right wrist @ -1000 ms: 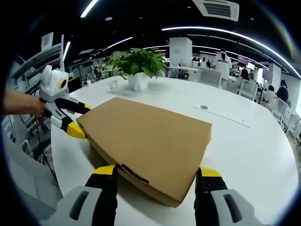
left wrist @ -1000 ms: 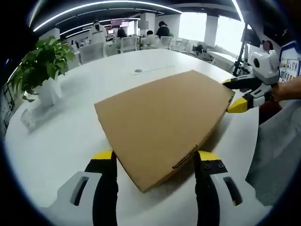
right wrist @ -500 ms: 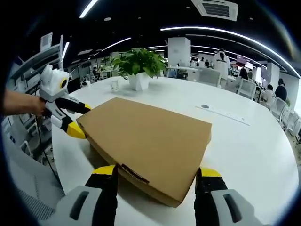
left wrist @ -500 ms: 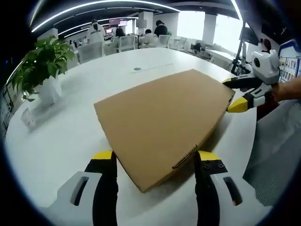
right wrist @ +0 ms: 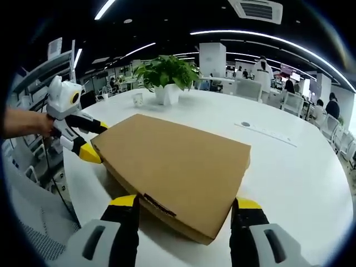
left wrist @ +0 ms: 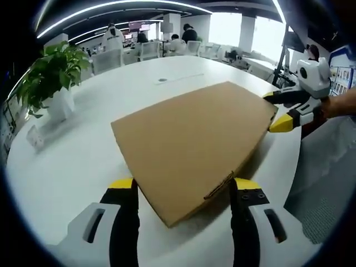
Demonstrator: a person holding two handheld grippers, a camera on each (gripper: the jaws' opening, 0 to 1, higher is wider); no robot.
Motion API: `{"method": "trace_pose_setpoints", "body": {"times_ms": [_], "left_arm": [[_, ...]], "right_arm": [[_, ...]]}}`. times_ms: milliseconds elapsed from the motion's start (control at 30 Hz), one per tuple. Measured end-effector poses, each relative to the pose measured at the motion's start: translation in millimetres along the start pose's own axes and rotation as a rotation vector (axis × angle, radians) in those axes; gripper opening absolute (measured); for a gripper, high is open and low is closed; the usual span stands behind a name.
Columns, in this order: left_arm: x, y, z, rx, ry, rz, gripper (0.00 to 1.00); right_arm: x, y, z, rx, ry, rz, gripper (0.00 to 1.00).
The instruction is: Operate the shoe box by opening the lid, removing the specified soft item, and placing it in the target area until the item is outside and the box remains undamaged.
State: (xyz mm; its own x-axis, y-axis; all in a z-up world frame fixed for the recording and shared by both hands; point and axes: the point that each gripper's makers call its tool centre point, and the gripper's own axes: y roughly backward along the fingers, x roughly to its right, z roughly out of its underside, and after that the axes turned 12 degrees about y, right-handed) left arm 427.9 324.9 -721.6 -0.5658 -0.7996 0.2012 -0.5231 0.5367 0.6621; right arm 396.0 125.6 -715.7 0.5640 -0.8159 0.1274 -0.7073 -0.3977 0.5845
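My left gripper (left wrist: 182, 192) stands wide open, its yellow-tipped jaws straddling the near corner of the shoe box (left wrist: 194, 142) without closing on it. My right gripper (right wrist: 185, 211) is just as wide, its jaws either side of the opposite end of the shoe box (right wrist: 175, 167); I cannot tell whether the pads touch the cardboard. Each gripper also shows in the other's view, spread at the far corner: the right one (left wrist: 278, 111) and the left one (right wrist: 89, 142).

Since a second ago almost nothing has changed: the box lies in the same spot on the white table (left wrist: 78, 161), lid down, and both grippers keep their spread. Only the background has slid slightly, so my hands drifted a little.

A potted plant (right wrist: 166, 75) stands on the table beyond the box, with a small cup (right wrist: 137, 99) beside it. Chairs and seated people (right wrist: 332, 107) lie further off.

The closed lid hides the box's contents, and its far edges are cut off by its own top.
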Motion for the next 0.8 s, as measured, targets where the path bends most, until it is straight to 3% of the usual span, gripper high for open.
{"method": "trace_pose_setpoints", "body": {"times_ms": [267,500,700,800], "left_arm": [[-1.6,-0.8,-0.8,-0.013,-0.014,-0.003,0.67],[-1.5,1.1,0.5,0.015,-0.019,-0.007,0.68],[-1.8,2.0,0.3,0.034,-0.019,-0.009,0.68],[-2.1,3.4,-0.1,0.045,-0.019,-0.012,0.67]], "right_arm": [[3.4,2.1,1.4,0.0,0.016,-0.024,0.62],[7.9,2.6,3.5,0.008,0.045,-0.053,0.61],[2.9,2.7,9.5,0.025,0.164,-0.113,0.66],[6.6,3.4,10.6,0.035,0.168,-0.109,0.62]]}}
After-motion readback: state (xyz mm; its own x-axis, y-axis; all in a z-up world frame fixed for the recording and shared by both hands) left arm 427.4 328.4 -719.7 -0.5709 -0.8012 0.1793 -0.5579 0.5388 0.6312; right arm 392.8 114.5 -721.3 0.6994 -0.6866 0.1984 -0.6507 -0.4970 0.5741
